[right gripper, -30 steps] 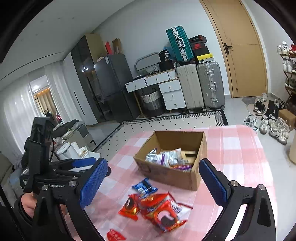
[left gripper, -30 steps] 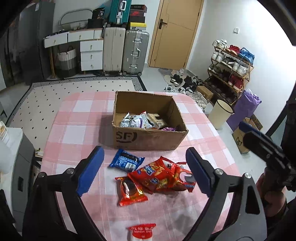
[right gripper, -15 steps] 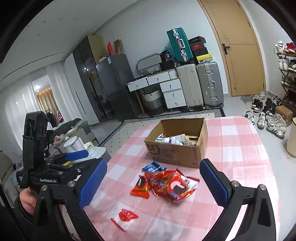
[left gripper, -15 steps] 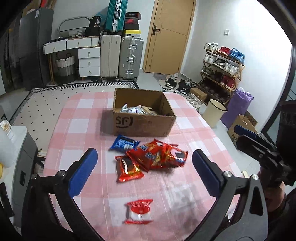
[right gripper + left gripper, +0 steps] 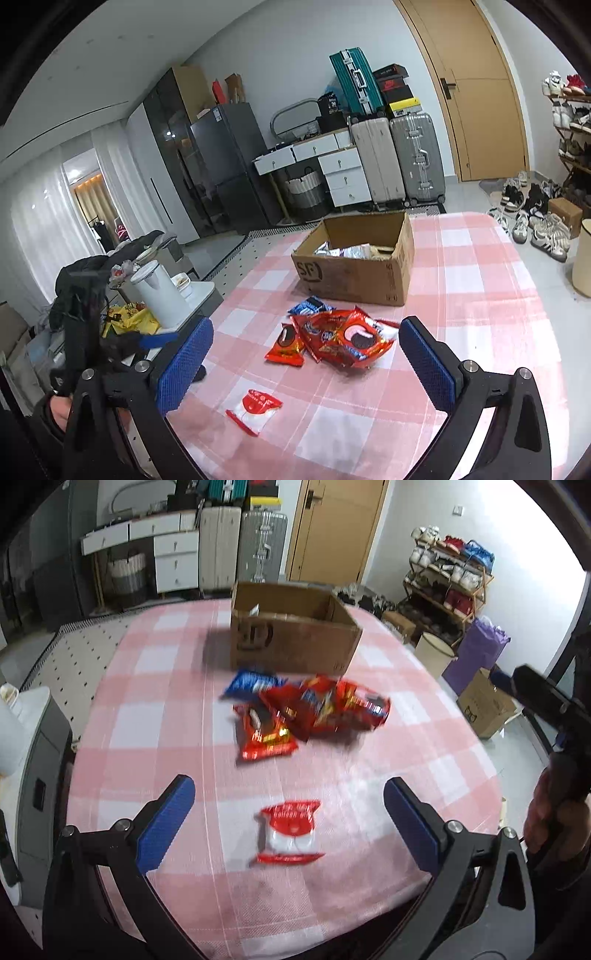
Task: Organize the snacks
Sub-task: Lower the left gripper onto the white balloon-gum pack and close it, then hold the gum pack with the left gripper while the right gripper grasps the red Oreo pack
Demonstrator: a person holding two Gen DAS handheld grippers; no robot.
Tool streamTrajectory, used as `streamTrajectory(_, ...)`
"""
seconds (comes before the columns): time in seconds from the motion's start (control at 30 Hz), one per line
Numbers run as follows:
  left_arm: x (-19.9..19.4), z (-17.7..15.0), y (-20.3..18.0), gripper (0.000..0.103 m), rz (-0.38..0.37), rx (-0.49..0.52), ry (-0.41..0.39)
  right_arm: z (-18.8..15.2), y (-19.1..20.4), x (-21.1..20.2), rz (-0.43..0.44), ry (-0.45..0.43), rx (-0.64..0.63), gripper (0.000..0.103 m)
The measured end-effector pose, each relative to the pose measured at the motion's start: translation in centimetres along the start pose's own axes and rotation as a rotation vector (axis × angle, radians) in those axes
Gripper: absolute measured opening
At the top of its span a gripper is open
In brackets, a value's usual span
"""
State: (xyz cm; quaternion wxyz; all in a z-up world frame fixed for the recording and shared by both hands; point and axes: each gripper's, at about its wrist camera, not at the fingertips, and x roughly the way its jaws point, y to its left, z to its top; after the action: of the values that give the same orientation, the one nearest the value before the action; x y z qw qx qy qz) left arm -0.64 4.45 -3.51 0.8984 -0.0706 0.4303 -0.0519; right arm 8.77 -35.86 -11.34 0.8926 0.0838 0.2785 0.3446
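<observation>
A brown cardboard box (image 5: 291, 642) (image 5: 354, 273) stands at the far side of the pink checked table (image 5: 155, 716) with several snack packets inside. In front of it lies a pile of red snack bags (image 5: 314, 709) (image 5: 340, 339) and a blue packet (image 5: 251, 683) (image 5: 310, 305). A small red and white packet (image 5: 290, 830) (image 5: 255, 408) lies alone near the front edge. My left gripper (image 5: 290, 827) is open and empty, hovering over that small packet. My right gripper (image 5: 306, 365) is open and empty, above the table's front.
A white side table with a kettle (image 5: 159, 295) stands left of the table. A shoe rack (image 5: 447, 579), a bin (image 5: 432, 653) and boxes stand to the right. Suitcases (image 5: 395, 158) and drawers line the far wall.
Both grippers have pulled back from the box toward the table's front edge and dropped lower. The small red and white packet now lies between the left gripper's fingers in view.
</observation>
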Motion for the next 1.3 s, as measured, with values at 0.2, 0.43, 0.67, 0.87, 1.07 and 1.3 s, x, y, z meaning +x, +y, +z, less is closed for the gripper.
streamTrajectory(0.2, 2.5, -1.8, 0.4, 0.102, -0.005, -0.008, 0.046, -1.3, -0.1, 1.3, -0.015, 0.034, -0.002, 0.102)
streamTrajectory(0.43, 5.8, -3.5, 0.5, 0.102, -0.004, -0.022, 0.11, -2.8, -0.6, 2.6, -0.016, 0.069, 0.009, 0.102)
streamTrajectory(0.67, 8.9, -4.3, 0.8, 0.099, 0.007, -0.03, 0.147, -4.4, -1.4, 3.6, -0.049, 0.095, -0.002, 0.102)
streamTrajectory(0.87, 10.5, -4.4, 0.9, 0.057, 0.036, -0.019, 0.149, -5.0, -2.3, 4.2, -0.051, 0.109, 0.017, 0.102)
streamTrajectory(1.07, 11.0, -4.6, 1.0, 0.039, -0.007, 0.009, 0.141, -5.4, -2.5, 4.6, -0.042, 0.114, 0.024, 0.102)
streamTrajectory(1.3, 10.2, -4.6, 1.1, 0.039, 0.0, 0.009, 0.125, -5.5, -2.8, 4.8, -0.039, 0.121, 0.03, 0.102)
